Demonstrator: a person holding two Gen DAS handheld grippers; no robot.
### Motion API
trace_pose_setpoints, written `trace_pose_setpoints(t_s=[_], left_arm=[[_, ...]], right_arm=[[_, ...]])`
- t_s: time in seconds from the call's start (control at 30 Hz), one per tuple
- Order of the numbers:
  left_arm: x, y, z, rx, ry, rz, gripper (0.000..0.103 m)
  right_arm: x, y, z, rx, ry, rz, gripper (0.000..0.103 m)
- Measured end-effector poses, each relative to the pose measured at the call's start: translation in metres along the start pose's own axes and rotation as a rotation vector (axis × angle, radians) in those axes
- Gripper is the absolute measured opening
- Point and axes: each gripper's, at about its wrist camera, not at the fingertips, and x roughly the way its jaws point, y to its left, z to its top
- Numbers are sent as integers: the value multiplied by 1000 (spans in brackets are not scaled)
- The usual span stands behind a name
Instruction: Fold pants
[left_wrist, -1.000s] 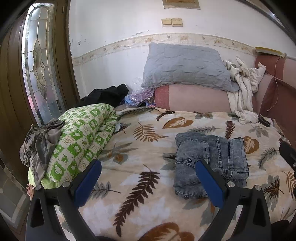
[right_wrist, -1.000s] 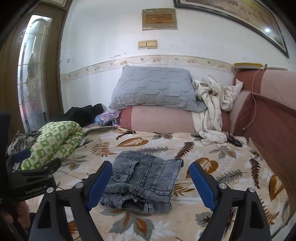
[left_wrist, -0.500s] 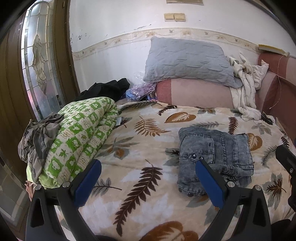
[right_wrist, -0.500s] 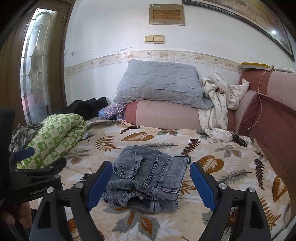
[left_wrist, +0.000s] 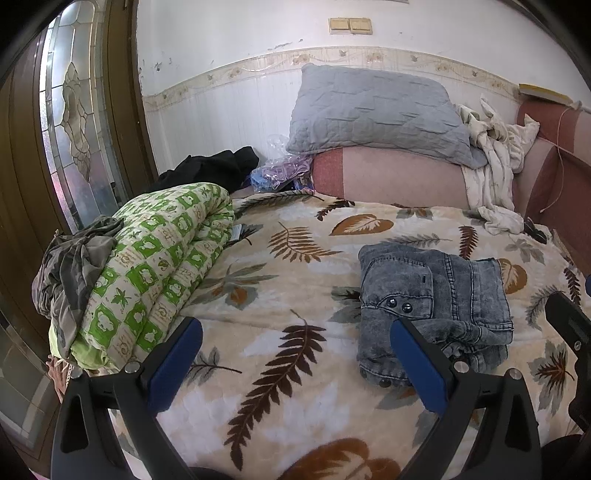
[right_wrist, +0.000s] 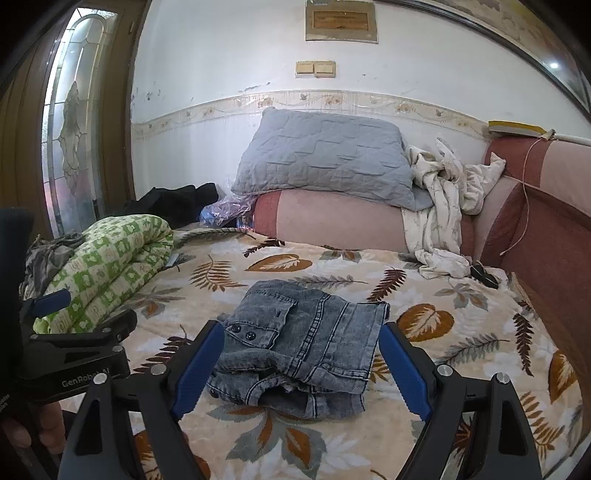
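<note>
Folded pants (right_wrist: 303, 339) between right gripper's (right_wrist: 301, 365) spread fingers (right_wrist: 404, 373)

Folded jeans (left_wrist: 436, 306): near edge hidden behind right-hand finger of left gripper (left_wrist: 295, 363).
Small dark object (right_wrist: 484, 275), far beyond right gripper (right_wrist: 301, 369) fingers, right side: too small to identify.
Plastic-wrapped bundle (right_wrist: 225, 212), far left beyond fingers: contents unclear, possibly clothing.
Framed picture (right_wrist: 517, 48): cut by upper right edge.

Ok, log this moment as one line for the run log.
pants: folded, on leaf blanket | left gripper: open, empty | right gripper: open, straddling pants, not gripping
</note>
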Motion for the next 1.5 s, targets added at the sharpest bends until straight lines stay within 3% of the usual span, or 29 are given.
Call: trace_pose_setpoints(t_s=[1.5], left_arm=[[14,2,-7,3,33,-36,101]], right_arm=[[22,8,-6,-1,39,-4,88]])
